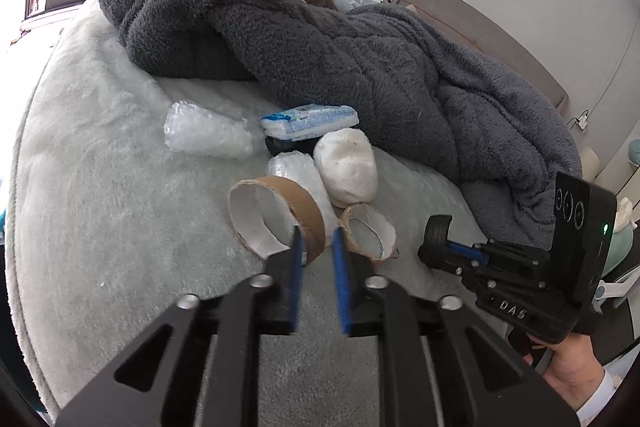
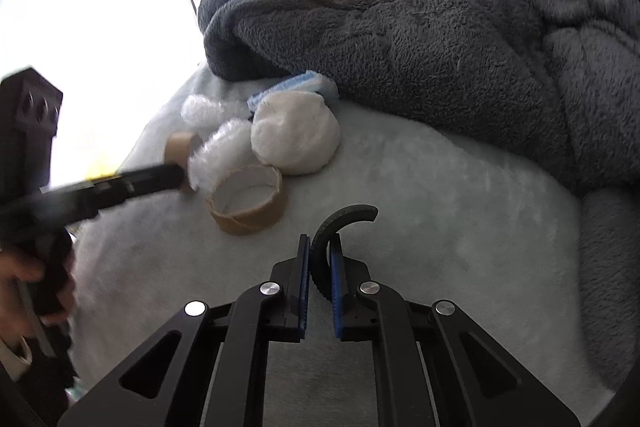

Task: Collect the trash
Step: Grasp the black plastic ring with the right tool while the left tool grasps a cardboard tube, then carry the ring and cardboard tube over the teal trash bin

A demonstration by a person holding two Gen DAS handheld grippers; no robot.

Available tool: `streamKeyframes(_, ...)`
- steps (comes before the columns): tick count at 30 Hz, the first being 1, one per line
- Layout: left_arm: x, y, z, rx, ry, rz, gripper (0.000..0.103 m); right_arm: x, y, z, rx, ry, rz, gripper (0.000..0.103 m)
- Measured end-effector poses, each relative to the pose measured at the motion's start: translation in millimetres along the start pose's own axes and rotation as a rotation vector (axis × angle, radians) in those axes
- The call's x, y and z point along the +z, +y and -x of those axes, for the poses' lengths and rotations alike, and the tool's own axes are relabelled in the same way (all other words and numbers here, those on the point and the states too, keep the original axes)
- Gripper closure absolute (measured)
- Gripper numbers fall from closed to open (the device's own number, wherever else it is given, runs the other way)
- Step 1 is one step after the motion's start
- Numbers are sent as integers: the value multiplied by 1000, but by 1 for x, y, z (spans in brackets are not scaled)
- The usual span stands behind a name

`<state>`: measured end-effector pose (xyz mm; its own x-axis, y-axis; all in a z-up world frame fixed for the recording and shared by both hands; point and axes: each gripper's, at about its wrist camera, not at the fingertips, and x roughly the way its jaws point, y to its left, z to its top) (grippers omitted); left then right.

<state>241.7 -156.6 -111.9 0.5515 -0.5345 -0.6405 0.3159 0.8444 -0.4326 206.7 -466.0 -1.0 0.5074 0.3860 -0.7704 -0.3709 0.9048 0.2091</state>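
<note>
Right gripper [image 2: 320, 255] is pinching a curved black rubber scrap [image 2: 344, 223]; left gripper [image 1: 316, 247] clamps the cardboard ring [image 1: 276, 223]. Pickup's done, next is probably binning both.

large cardboard ring [image 1: 276, 217]: on edge, bed centre | small ring [image 1: 370, 233]: 3 o'clock, just beside | white wad [image 1: 346, 167]: 12 o'clock | bubble wrap [image 1: 208, 131]: 10 o'clock | black curved strip [image 2: 340, 227]: clamped, 5 o'clock

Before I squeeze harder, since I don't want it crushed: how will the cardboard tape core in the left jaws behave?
The cardboard tape core is a thin-walled, empty ring, so it is probably very light and may flatten to an oval under a firm pinch. Held by one wall, it might pivot. If dropped on the fleecy bed cover, it would hardly roll.
</note>
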Motion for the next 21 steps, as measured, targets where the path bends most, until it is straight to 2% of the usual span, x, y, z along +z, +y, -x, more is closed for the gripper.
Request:
streamKeyframes(3, 1, -1, 5, 10, -11, -14, 98, 5, 2, 2, 5, -16, -15, 94)
streamKeyframes(15, 8, -2, 34, 85, -54, -101, 98, 27, 22, 14, 56, -84, -34, 94)
streamKeyframes(21, 10, 17, 53, 129, -68, -113, 98, 42, 47, 10, 84, -110, -30, 94)
